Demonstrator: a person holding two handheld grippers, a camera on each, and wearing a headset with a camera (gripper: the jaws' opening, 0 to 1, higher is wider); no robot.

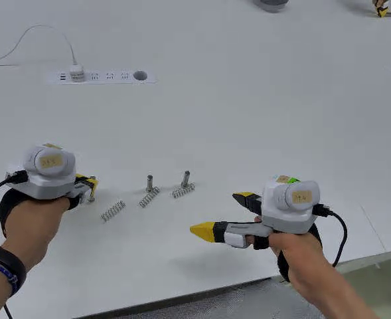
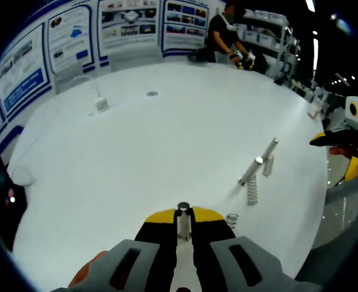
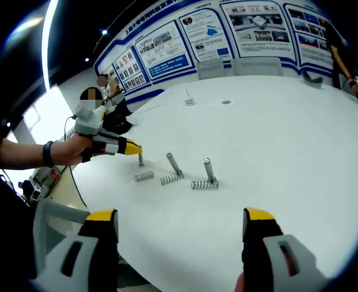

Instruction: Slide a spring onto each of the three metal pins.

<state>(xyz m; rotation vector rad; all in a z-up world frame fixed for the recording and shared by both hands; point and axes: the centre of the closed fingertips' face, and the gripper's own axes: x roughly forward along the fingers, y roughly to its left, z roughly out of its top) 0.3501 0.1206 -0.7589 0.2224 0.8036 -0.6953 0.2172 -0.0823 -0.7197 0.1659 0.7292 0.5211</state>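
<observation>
One pin [image 2: 183, 226] is clamped by the left gripper [image 2: 183, 214]; the right gripper [image 3: 180, 216] is held open. No spring is fitted; the spring [image 1: 113, 211] beside that pin is likely wanted next.

- Head view looks down from over the bench's [image 1: 248, 119] near edge.
- Left gripper view sits low, tight against one pin [image 2: 183, 220], facing the far edge.
- Right gripper view faces left from farther back; all share the pins [image 3: 208, 169] and springs [image 3: 204, 184].
</observation>
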